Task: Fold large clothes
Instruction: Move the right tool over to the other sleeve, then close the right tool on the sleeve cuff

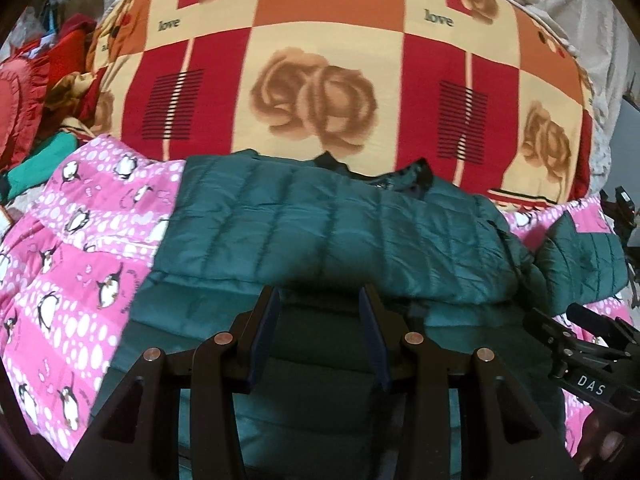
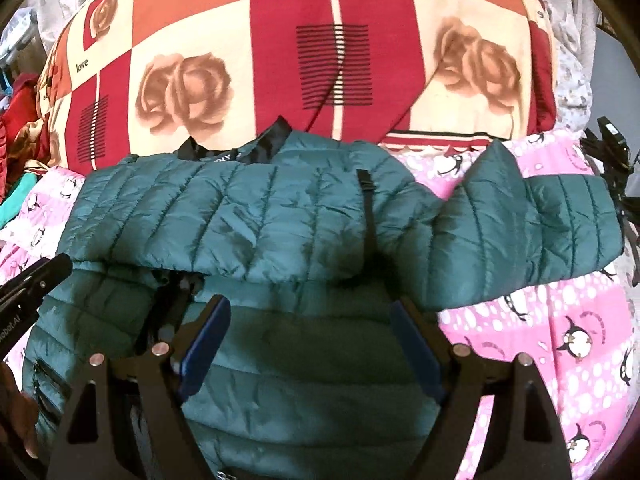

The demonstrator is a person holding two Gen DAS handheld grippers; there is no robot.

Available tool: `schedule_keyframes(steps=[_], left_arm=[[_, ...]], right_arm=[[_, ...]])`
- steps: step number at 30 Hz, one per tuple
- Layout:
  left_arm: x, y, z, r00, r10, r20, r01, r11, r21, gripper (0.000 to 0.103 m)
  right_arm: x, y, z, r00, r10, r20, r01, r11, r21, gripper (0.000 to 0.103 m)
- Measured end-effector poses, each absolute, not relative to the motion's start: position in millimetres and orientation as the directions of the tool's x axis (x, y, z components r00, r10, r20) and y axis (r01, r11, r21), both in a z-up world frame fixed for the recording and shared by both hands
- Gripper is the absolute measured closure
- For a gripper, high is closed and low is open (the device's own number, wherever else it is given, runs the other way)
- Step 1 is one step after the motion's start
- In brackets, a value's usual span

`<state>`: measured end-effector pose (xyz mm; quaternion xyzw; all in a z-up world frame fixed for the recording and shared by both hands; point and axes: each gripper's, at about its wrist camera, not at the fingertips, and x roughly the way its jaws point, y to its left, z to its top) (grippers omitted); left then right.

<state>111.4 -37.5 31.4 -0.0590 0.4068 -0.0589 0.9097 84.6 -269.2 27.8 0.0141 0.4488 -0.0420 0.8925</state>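
Observation:
A dark green quilted puffer jacket [image 1: 340,224] lies spread on a pink penguin-print quilt [image 1: 72,264]; it also shows in the right wrist view [image 2: 280,216], its black collar [image 2: 276,130] toward the far side. One sleeve [image 2: 532,232] stretches out to the right, and a part is folded across the body. My left gripper [image 1: 319,300] is open and empty just above the jacket's lower body. My right gripper [image 2: 310,308] is open wide and empty over the jacket's middle. The right gripper's body [image 1: 588,356] shows at the right of the left wrist view.
A large red, orange and cream rose-print pillow [image 1: 320,80] lies behind the jacket, also in the right wrist view [image 2: 300,60]. Red and teal clothes [image 1: 36,120] are piled at the far left. The pink quilt [image 2: 540,352] extends right.

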Motion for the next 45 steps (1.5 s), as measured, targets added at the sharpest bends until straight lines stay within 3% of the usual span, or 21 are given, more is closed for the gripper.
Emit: schedule_keyframes(steps=[17,26,38,45], left_arm=[[97,-83,23,0.632,-0.183,-0.753,0.106,0.983,-0.15,0.085],[97,-84,10,0.602,-0.181,-0.777,0.091,0.983,-0.159,0.085],[106,-71,-10,0.569,-0.16,-0.806,0.05,0.986,-0.161,0.085],[108,-71,-20,0.554,-0.162,-0.817,0.051,0.986,-0.161,0.085]], right_arm=[[72,-362,47,0.583,-0.192,-0.789,0.16,0.98,-0.121,0.017],[85,-447,50,0.519,-0.339,-0.785,0.269,0.936,-0.226,0.017],[123,-515,36,0.465,-0.321,-0.825,0.293,0.935,-0.198,0.017],[140,-554,26,0.39,-0.418,-0.821,0.365,0.888,-0.278,0.011]])
